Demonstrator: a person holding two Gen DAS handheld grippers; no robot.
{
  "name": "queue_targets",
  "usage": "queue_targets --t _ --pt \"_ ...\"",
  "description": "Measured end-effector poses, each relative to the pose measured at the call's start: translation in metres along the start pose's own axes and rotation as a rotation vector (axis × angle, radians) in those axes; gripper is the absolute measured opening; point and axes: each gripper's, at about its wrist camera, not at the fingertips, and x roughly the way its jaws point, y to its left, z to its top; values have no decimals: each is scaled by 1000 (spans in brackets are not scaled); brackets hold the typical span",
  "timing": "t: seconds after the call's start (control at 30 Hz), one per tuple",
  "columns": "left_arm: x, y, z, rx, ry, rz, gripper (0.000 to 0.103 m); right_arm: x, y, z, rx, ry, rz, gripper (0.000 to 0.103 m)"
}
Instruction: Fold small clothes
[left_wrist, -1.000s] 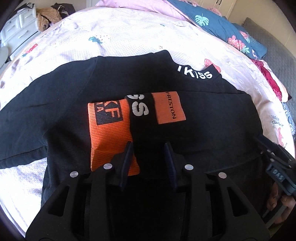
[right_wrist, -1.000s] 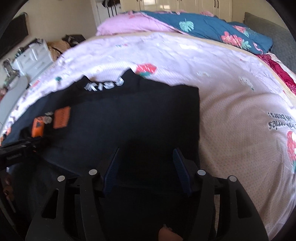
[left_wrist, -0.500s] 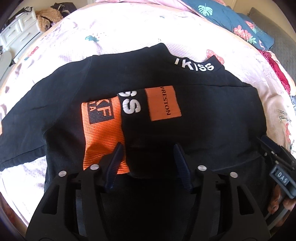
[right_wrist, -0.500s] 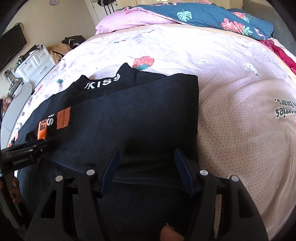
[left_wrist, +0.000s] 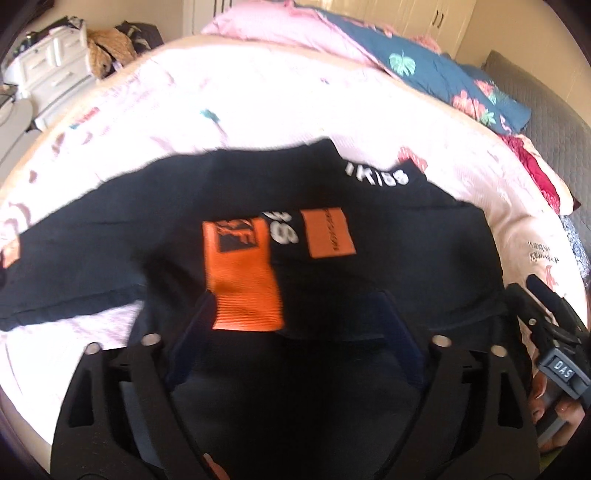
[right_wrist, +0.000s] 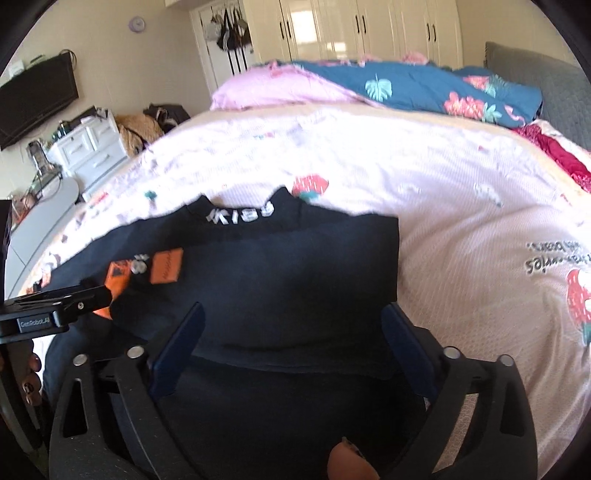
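**A:** On the bed (right_wrist: 461, 206), what lies there?

**B:** A black shirt (left_wrist: 388, 266) lies flat on the pink printed sheet, near its front edge. The right side is folded in over the middle, making a straight edge. White letters mark the collar. An orange patch (left_wrist: 328, 232) and a bigger orange ribbed panel (left_wrist: 243, 280) show near the centre.

**A:** Where are the grippers?

**B:** Both hover over the shirt's near hem. The left gripper (left_wrist: 291, 332) sits just before the orange panel, the right gripper (right_wrist: 291, 343) over the folded part, beside its straight edge.

**A:** And the fingers?

**B:** Both pairs are spread wide and have just been opening. Nothing is pinched; cloth only shows behind the gaps.

**A:** Anything else?

**B:** A blue flowered quilt (right_wrist: 443, 88) and a pink pillow (right_wrist: 266, 92) lie at the far end. A white dresser (right_wrist: 92, 147) stands to the left. The pictures are slightly blurred.
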Motion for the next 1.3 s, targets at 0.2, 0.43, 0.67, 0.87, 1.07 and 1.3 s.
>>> queue_targets --t 0.2,0.43,0.67,0.87,1.07,1.3 --pt "-27 26 2 -93 -45 5 94 -17 14 8 17 -65 29 98" --pt "-50 53 0 -130 -85 91 94 -35 38 19 28 -79 45 98" --pt "-65 98 -7 -214 -138 165 94 -52 78 22 -33 -120 49 98" --pt "-77 131 -12 -289 -159 195 94 -51 115 25 -91 -134 69 98" --pt "-84 158 -15 -350 -180 266 94 -35 154 23 -166 -98 90 98" --pt "-87 189 -21 -444 -173 312 94 -20 192 22 -220 -79 134 99"
